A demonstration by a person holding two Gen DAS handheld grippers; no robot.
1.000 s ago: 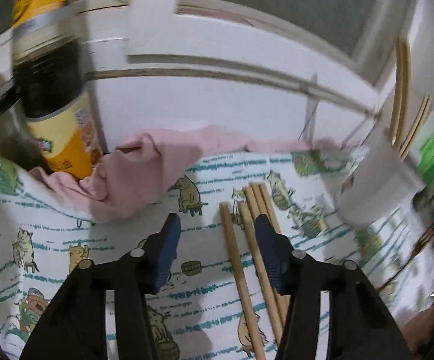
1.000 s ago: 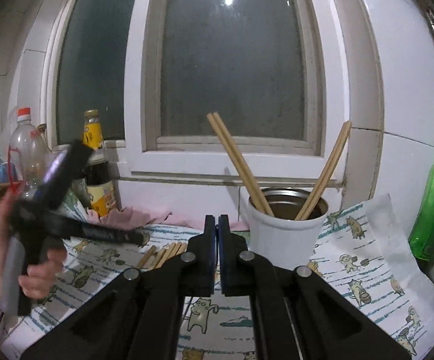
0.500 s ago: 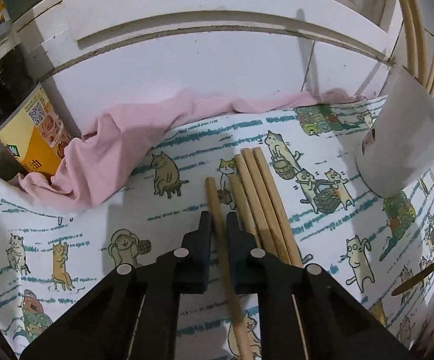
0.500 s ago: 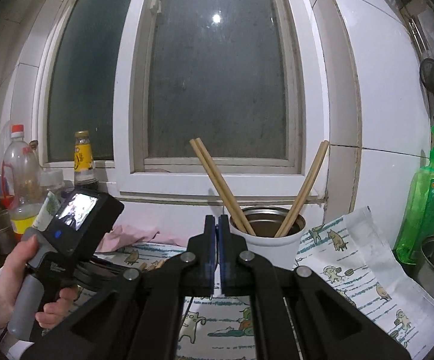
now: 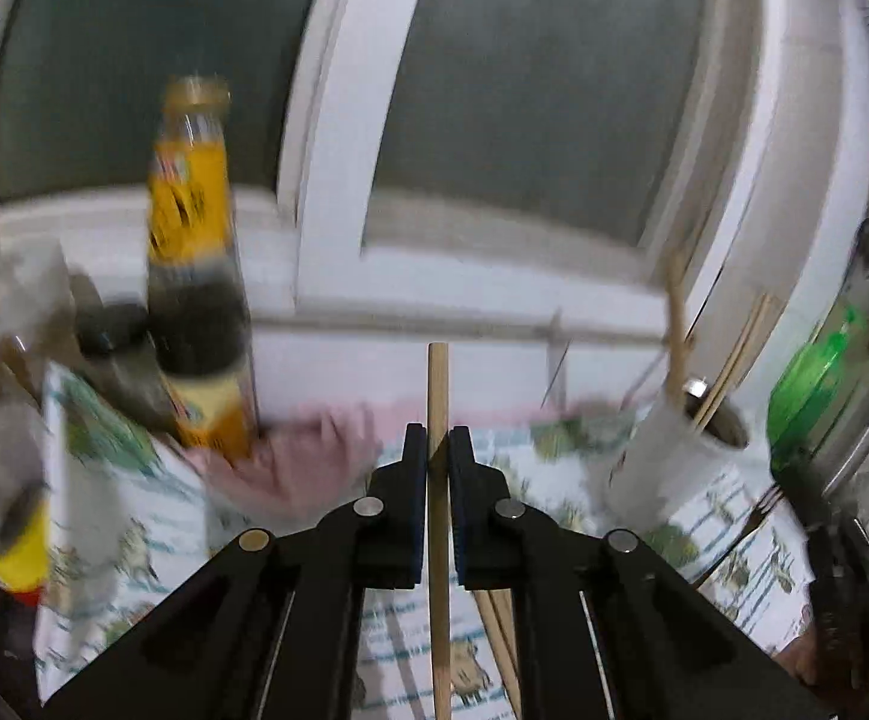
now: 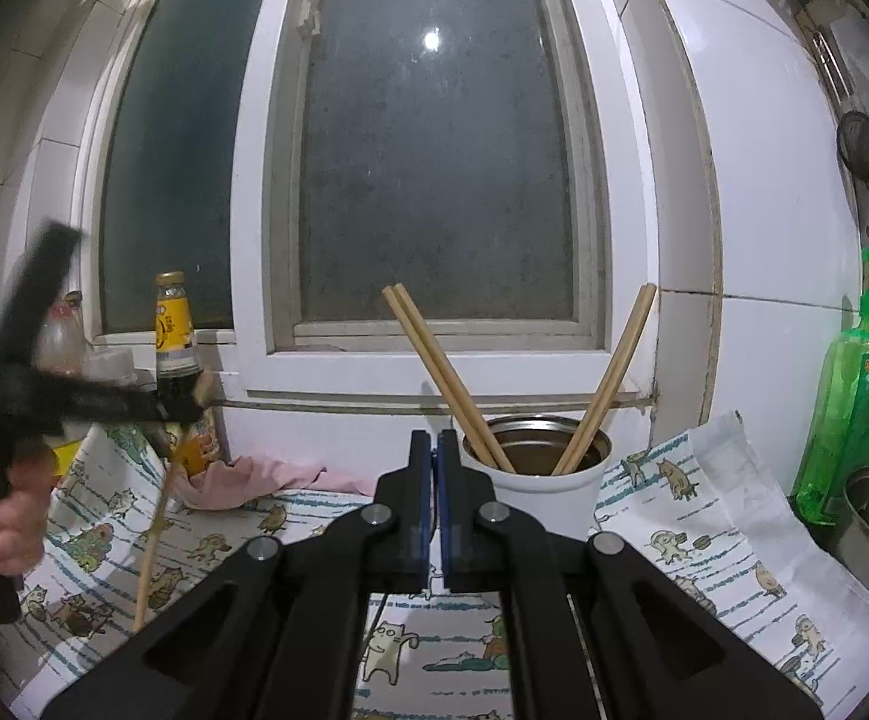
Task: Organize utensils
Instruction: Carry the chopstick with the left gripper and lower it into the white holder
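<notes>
Item, my left tongs (image 5: 438, 456): clenched on one wooden chopstick (image 5: 438, 396), its tip standing up past the pads, the shaft running back between them; the jaws have just been closing.
Item, loose chopsticks (image 5: 497, 624): on the cat-print cloth (image 5: 728, 516) beneath my left tongs.
Item, white utensil cup (image 6: 545, 495): just ahead and right of my right tongs (image 6: 435, 450), holding upright chopsticks (image 6: 443, 375).
Item, my right tongs: clamped together, nothing between them.
Item, sauce bottle (image 5: 197, 276): ahead-left of the left tongs.
</notes>
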